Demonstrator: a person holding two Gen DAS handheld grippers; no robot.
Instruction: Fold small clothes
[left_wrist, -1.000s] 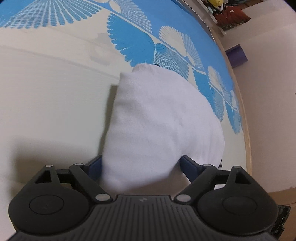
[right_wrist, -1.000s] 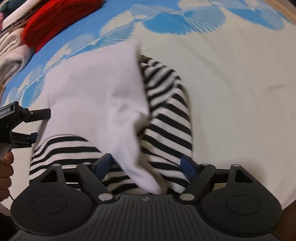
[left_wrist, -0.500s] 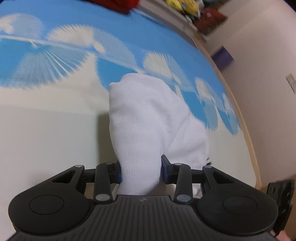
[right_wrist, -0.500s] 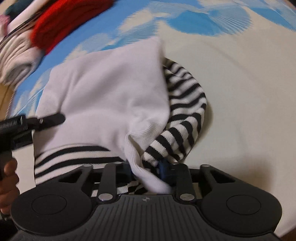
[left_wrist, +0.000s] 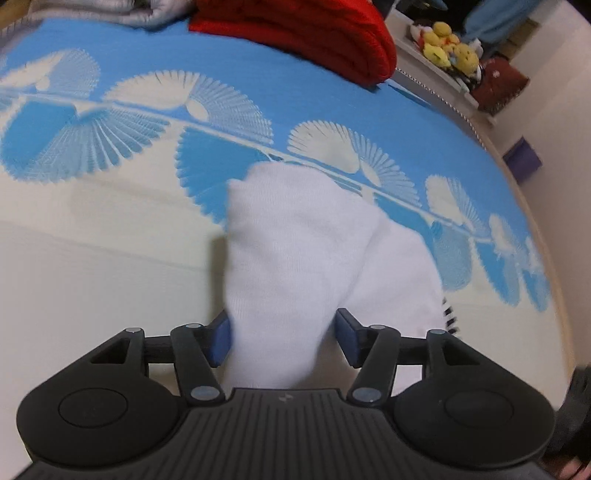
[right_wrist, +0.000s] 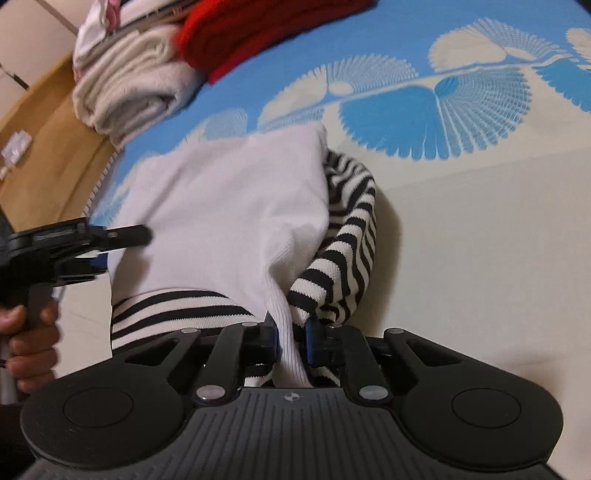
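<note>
A: Right claw (right_wrist: 291, 341) clamped down tight, both blue pads pinching a ribbed edge of the white sock (right_wrist: 229, 214), with a bit of the striped sock (right_wrist: 351, 236) bunched in there too.

B: And the left claw (left_wrist: 282, 338)?

A: Spread wide. The white sock (left_wrist: 306, 266) rises between its 2 blue pads; the left pad sits against the cloth, the right one stands clear, so no squeeze.

B: Texture?

A: Fine knit on the white one, soft and puffy, folded into a rounded hump straight ahead of the left claw. The striped one is black and white rib, curling out from under the white, ahead and right of the right claw. Just a sliver of stripe peeks out right of the left claw.

B: What are they lying on?

A: A bed cover (left_wrist: 92, 277), cream near the claws, bright blue with white fan shapes farther ahead.

B: Anything around?

A: Far ahead of the left claw, a folded red knit (left_wrist: 314, 33). From the right wrist view, a stack of pale folded towels (right_wrist: 125, 85) ahead and left, beside that red knit (right_wrist: 251, 40). Yellow plush toys (left_wrist: 448, 48) on a shelf, far ahead and right of the left claw. Left claw (right_wrist: 110, 243) shows at the right claw's left, edge against the white sock, a hand (right_wrist: 31, 343) gripping its handle.
</note>
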